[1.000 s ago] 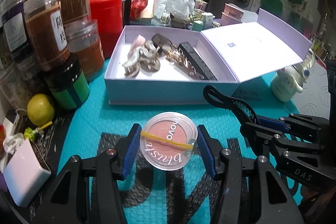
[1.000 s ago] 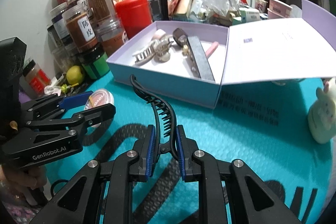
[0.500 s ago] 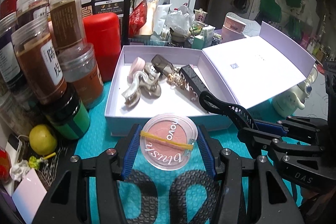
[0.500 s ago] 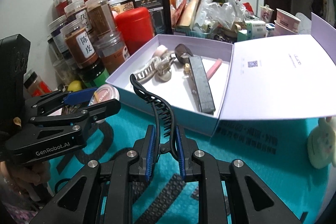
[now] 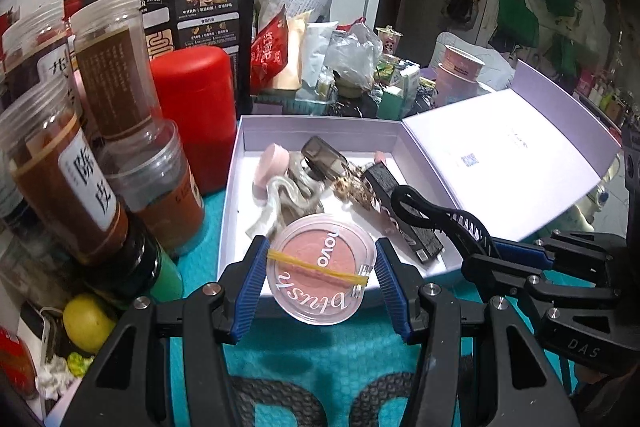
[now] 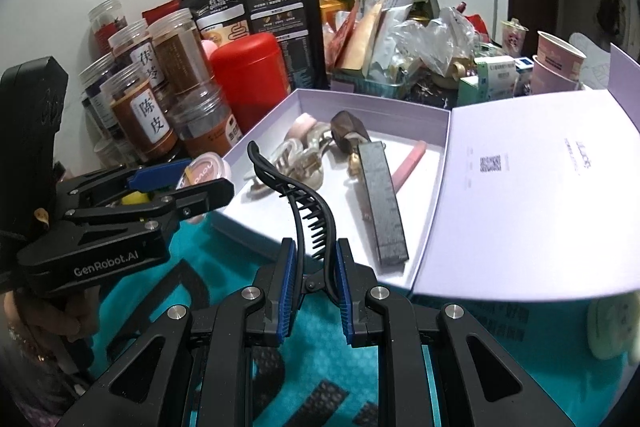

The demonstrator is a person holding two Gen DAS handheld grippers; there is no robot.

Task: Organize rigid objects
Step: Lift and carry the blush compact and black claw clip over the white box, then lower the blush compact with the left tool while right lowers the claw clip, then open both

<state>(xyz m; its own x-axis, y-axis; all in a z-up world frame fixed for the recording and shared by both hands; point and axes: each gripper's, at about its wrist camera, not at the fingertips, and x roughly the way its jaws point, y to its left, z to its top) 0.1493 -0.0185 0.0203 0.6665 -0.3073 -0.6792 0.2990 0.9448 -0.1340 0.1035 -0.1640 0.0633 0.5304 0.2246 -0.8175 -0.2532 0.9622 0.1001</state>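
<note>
My left gripper (image 5: 320,267) is shut on a round clear blush compact (image 5: 322,269) with a pink pan and a yellow band, held over the near wall of the open lilac box (image 5: 232,211). My right gripper (image 6: 316,267) is shut on a black hair claw clip (image 6: 296,187), whose curved handle and teeth rise over the box's (image 6: 260,223) near edge. In the right wrist view, the left gripper (image 6: 192,183) and the compact (image 6: 204,165) show at the left. The box holds a clear claw clip (image 5: 280,203), a pink item (image 5: 272,163), a smoky clip (image 5: 322,157) and a dark long bar (image 6: 380,203).
Brown-filled jars (image 5: 52,171) and a red canister (image 5: 196,115) crowd the box's left side. The box lid (image 5: 504,155) lies open to the right. A black pouch (image 6: 272,7) and packets stand behind. A teal mat (image 5: 320,363) covers the table; a lemon (image 5: 88,323) sits front left.
Both grippers have moved forward and slightly up with their loads, from over the teal mat to the box's near edge. Neither grip has changed.
</note>
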